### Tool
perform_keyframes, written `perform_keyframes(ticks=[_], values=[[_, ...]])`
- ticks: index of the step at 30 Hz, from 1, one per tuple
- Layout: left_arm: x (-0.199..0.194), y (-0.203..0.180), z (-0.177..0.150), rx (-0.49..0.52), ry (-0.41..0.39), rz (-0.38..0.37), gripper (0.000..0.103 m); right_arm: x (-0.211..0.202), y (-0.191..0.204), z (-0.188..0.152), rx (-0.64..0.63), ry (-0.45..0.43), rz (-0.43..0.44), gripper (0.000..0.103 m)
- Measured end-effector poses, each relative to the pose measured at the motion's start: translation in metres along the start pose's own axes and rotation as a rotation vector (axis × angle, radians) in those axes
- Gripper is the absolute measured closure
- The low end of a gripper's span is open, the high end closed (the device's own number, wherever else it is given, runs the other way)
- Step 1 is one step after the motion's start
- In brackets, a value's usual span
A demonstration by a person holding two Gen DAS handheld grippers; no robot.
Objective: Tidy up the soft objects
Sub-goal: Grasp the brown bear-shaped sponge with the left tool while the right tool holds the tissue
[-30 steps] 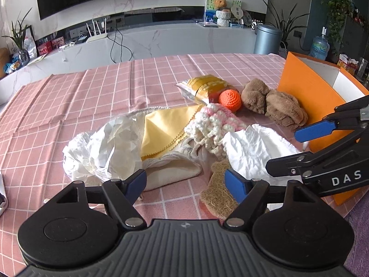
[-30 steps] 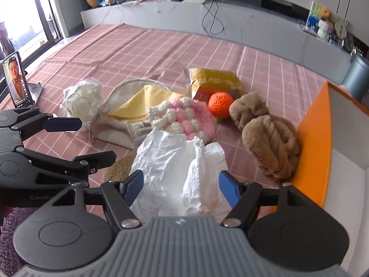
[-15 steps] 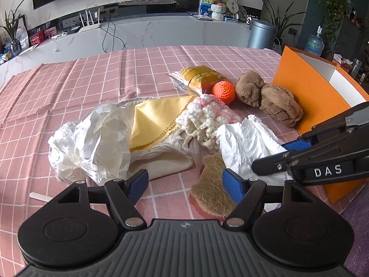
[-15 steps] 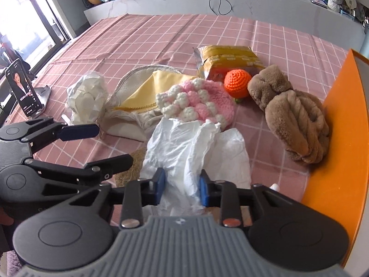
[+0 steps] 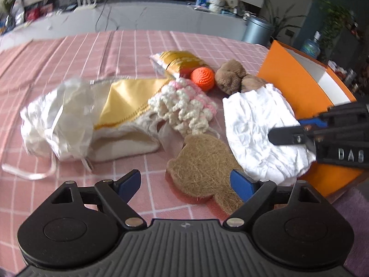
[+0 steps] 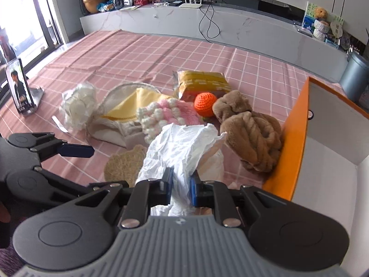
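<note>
Right tongs [image 6: 181, 182] have just closed, pinching crinkled white plastic bag [image 6: 182, 143], now lifted off checked bench [image 6: 161, 53]; left tongs [image 5: 185, 183] gape wide, empty, above bristly brown pad [image 5: 203, 164].

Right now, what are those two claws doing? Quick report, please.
Right gripper just closed, pinching white bag. Left gripper just opened wide, empty, above fibre pad. Orange box beside it, path clear.

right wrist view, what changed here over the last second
The right gripper has just been closing and is now shut on the crumpled white plastic bag, lifting its near end off the tablecloth. The left gripper opened wider, holding nothing. The other soft items stayed put.
</note>
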State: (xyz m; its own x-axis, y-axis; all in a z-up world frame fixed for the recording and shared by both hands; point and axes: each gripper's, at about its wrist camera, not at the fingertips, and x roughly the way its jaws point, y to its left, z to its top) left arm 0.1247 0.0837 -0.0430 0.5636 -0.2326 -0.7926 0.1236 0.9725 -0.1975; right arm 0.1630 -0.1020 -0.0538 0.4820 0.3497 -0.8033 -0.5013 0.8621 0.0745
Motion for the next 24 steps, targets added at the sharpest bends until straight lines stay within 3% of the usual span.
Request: perform_keyframes(ticks=[6, 9, 11, 13, 16, 18, 20, 22, 24], values=[[0.016, 0.005, -0.005, -0.148, 0.023, -0.053, 0.004, 0.015, 0.006, -0.013, -0.045, 0.032, -0.044, 0.09], [0.016, 0.007, -0.006, -0.19, -0.001, -0.112, 0.02, 0.018, 0.003, -0.015, -0.021, 0.032, -0.042, 0.089], [0.012, 0.004, -0.009, -0.189, -0.029, -0.099, 0.027, 0.019, -0.002, -0.015, 0.009, 0.038, -0.032, 0.089], [0.006, 0.005, -0.008, -0.176, -0.061, -0.092, 0.043, 0.019, -0.004, -0.015, 0.017, 0.034, -0.031, 0.088], [-0.001, 0.006, -0.005, -0.147, -0.075, -0.079, 0.054, 0.014, -0.007, -0.011, 0.037, 0.015, -0.034, 0.085], [-0.007, 0.007, -0.004, -0.136, -0.095, -0.07, 0.07, 0.014, -0.011, -0.007, 0.079, 0.023, -0.007, 0.086], [-0.014, 0.011, -0.003, -0.132, -0.104, -0.065, 0.08, 0.012, -0.01, -0.004, 0.091, 0.011, -0.004, 0.088], [-0.02, 0.016, -0.001, -0.119, -0.104, -0.052, 0.103, 0.004, -0.007, 0.0, 0.08, -0.029, -0.015, 0.089], [-0.024, 0.021, -0.002, -0.101, -0.099, -0.025, 0.103, -0.004, -0.004, 0.004, 0.055, -0.055, -0.027, 0.089]])
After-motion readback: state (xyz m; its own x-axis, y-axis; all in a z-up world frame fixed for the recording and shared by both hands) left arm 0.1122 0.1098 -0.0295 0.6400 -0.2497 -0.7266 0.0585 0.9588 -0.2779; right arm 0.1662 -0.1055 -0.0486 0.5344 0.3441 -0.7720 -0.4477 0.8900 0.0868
